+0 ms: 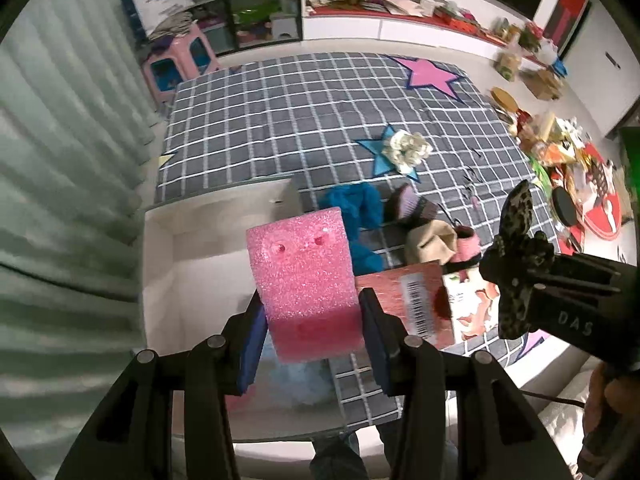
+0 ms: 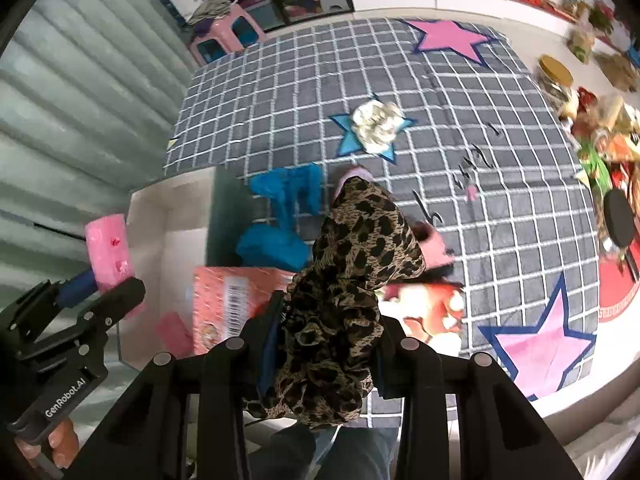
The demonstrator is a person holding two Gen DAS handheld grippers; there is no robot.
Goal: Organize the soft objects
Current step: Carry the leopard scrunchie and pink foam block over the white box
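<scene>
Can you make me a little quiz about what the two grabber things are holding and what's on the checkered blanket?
1. True or false: the left gripper has its jaws closed on the pink foam block.
2. What is the right gripper holding? A) a blue cloth B) a leopard-print cloth C) a white flower bunch
3. Fill in: the white fluffy bundle lies on a ____ star of the checkered blanket.

Key
1. True.
2. B, the leopard-print cloth. The blue cloth lies on the blanket beside the white box.
3. Blue.
</scene>
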